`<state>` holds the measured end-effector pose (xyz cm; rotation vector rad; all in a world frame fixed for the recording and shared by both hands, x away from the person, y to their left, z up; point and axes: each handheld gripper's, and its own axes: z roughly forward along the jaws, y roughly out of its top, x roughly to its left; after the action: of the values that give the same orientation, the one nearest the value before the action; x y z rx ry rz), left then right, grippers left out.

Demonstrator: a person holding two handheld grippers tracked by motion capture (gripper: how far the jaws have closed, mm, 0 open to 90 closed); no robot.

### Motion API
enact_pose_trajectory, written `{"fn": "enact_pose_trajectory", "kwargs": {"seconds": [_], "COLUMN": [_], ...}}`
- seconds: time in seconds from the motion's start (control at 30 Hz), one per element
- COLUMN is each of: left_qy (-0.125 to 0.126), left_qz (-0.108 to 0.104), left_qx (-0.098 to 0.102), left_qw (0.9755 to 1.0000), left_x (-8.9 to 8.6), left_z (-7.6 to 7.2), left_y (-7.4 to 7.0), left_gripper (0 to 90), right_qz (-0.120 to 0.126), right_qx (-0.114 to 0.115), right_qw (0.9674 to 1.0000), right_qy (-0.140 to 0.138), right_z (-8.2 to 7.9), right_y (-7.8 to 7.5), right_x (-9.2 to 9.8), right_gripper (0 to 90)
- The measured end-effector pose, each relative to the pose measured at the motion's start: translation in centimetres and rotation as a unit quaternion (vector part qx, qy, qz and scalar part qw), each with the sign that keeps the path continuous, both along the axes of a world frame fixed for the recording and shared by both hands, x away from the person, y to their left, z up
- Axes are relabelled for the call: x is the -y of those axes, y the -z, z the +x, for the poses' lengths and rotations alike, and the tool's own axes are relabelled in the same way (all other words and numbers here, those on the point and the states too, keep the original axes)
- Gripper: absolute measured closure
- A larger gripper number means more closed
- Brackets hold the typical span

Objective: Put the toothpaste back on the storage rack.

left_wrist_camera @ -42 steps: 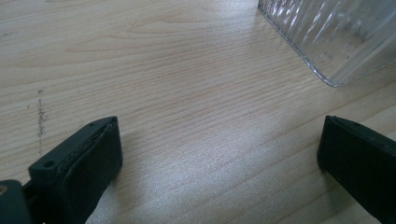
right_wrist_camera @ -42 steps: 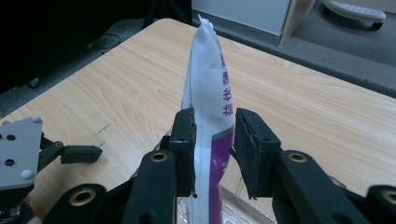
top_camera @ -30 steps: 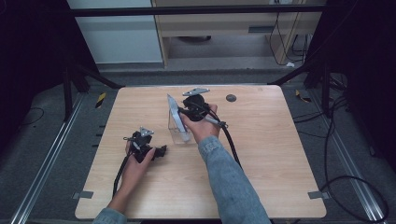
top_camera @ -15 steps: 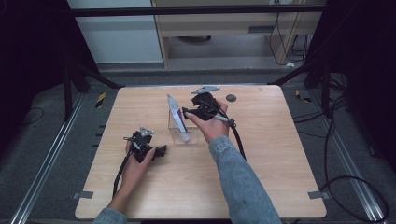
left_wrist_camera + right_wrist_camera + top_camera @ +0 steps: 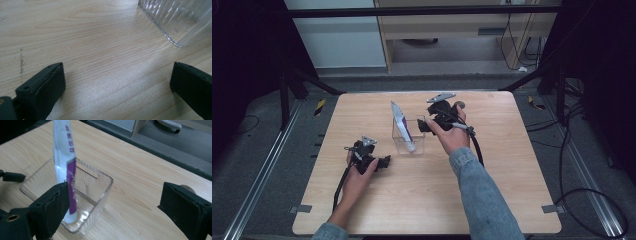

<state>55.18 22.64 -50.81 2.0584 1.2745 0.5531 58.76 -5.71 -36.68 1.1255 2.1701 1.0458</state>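
A clear square container stands mid-table with a white and purple tube leaning upright inside it. My right gripper hovers just right of the container, and its jaws have just been opening. In the right gripper view the right gripper is wide open with nothing between its pads, and the tube rises out of the container ahead of the left jaw. My left gripper rests low on the wood, left of and nearer than the container. Seen from its own camera, the left gripper is open on bare wood, with a container corner at the upper right.
A small dark disc lies on the wooden table beyond my right hand. The left gripper's tip shows at the left of the right gripper view. Cables trail from both grippers toward the near edge. A yellow-black item lies on the floor, left.
My right gripper has let go of the tube, opened its jaws and drawn back to the right. The tube stays leaning in the container. The left hand has kept still.
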Motion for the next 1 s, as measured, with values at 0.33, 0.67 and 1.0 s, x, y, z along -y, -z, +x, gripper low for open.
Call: {"fn": "enact_pose_trajectory", "kwargs": {"seconds": [0.33, 0.67, 1.0], "left_qy": [0.001, 0.001, 0.001], "left_qz": [0.001, 0.001, 0.001], "left_qx": [0.000, 0.000, 0.000], "left_qw": [1.0000, 1.0000, 1.0000], "left_x": [0.0, 0.0, 0.0], "left_z": [0.0, 0.0, 0.0], "left_y": [0.0, 0.0, 0.0], "left_gripper": [0.0, 0.0, 0.0], "right_qz": [-0.026, -0.031, -0.053], "right_qx": [-0.001, -0.003, -0.014], "right_qw": [0.9993, 0.9984, 0.9973], "right_qy": [0.026, 0.046, 0.049], "right_z": [-1.0, -2.0, -2.7], "right_y": [0.8, 1.7, 3.6], "right_x": [3.2, 6.0, 8.6], "right_gripper": [9.6, 9.8, 11.0]}}
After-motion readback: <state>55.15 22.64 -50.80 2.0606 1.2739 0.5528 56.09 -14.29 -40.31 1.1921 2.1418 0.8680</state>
